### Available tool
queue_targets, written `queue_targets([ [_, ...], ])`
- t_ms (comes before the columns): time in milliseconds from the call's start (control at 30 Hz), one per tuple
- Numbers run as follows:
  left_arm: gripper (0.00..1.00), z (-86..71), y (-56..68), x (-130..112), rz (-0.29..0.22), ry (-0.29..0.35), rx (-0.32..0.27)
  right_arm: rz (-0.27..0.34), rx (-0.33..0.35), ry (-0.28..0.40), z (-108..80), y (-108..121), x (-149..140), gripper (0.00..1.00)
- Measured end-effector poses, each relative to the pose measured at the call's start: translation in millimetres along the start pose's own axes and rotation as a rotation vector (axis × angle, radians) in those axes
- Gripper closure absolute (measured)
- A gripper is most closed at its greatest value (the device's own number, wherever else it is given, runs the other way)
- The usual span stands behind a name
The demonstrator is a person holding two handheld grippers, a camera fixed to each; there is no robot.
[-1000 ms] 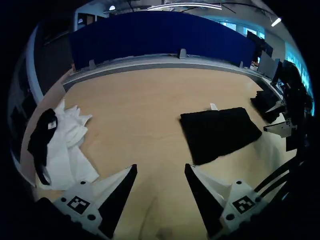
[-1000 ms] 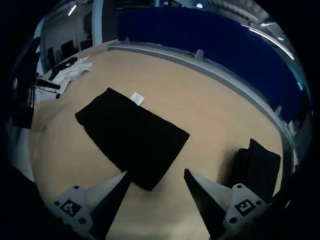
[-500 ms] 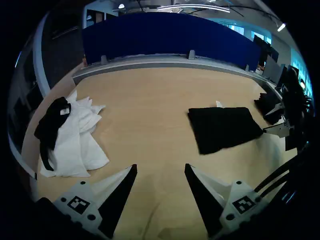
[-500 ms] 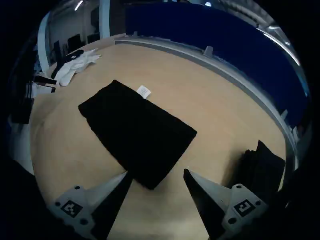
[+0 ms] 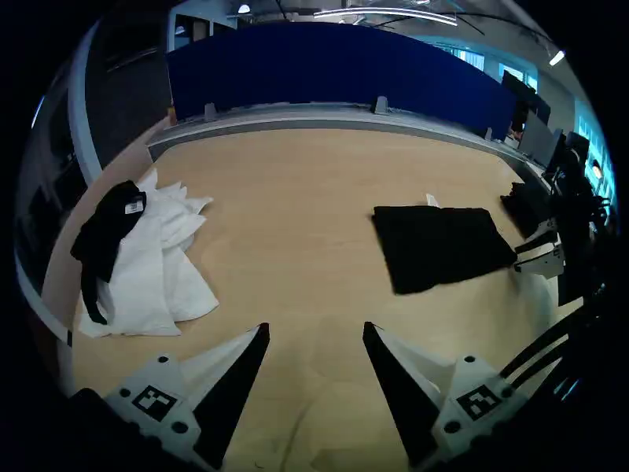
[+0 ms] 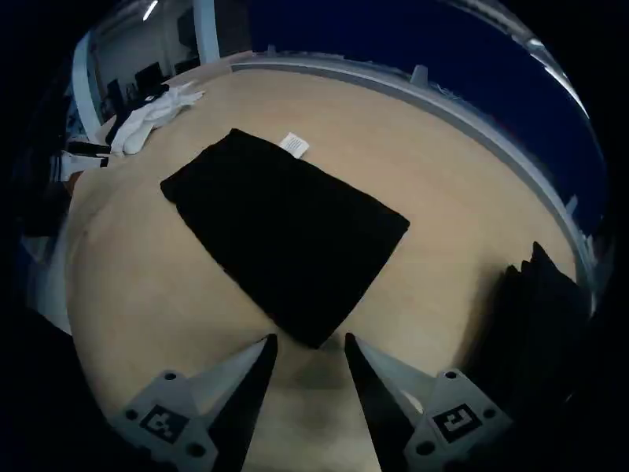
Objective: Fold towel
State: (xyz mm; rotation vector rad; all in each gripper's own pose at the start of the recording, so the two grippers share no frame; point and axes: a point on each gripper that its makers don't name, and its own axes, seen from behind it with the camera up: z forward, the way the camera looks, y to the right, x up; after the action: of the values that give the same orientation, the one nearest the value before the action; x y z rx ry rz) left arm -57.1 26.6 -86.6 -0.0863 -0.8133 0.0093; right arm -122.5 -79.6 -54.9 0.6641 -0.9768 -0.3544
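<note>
Black towel (image 6: 283, 236) flat on the table (image 6: 141, 315), near corner just ahead of your right gripper (image 6: 309, 338), fingers apart, empty. Work one finger under that corner before you pinch. Left gripper (image 5: 314, 326) spread wide, empty, well off the towel.

Your towel (image 6: 283, 244) is black, lying flat on the pale wooden table (image 6: 456, 189) as a neat oblong with straight edges. Whether it's one layer or several, you can't tell from here. In the right gripper view it sits skewed, one corner pointing down toward you, the opposite end reaching up and left. A small white tag (image 6: 295, 144) pokes out from the far edge and rests on the wood. In the left gripper view the same towel (image 5: 440, 245) lies off to the right, its tag (image 5: 430, 200) peeking out behind the back edge.
</note>
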Motion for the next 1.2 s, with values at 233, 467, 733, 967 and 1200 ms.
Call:
queue_targets([
  [233,0.12,-0.5,0.2,-4.0,0.002,-0.004,-0.001,0.007,0.004,-0.003,5.1,0.5,-1.6,0.63],
  [467,0.12,-1.1,2.1,-5.8,0.001,-0.006,-0.005,0.014,0.012,0.003,4.7,0.1,1.3,0.80],
  [733,0.12,-1.5,3.4,-6.1,0.006,-0.008,-0.006,0.003,0.008,0.003,3.4,-0.2,1.5,0.88],
  [967,0.12,-0.7,5.9,-3.1,0.008,-0.006,-0.010,-0.020,-0.004,0.016,-0.6,-0.1,7.3,0.90],
  [1200,0.12,0.5,7.6,2.3,0.009,0.003,-0.015,-0.018,-0.014,0.059,-10.9,3.1,26.0,0.91],
])
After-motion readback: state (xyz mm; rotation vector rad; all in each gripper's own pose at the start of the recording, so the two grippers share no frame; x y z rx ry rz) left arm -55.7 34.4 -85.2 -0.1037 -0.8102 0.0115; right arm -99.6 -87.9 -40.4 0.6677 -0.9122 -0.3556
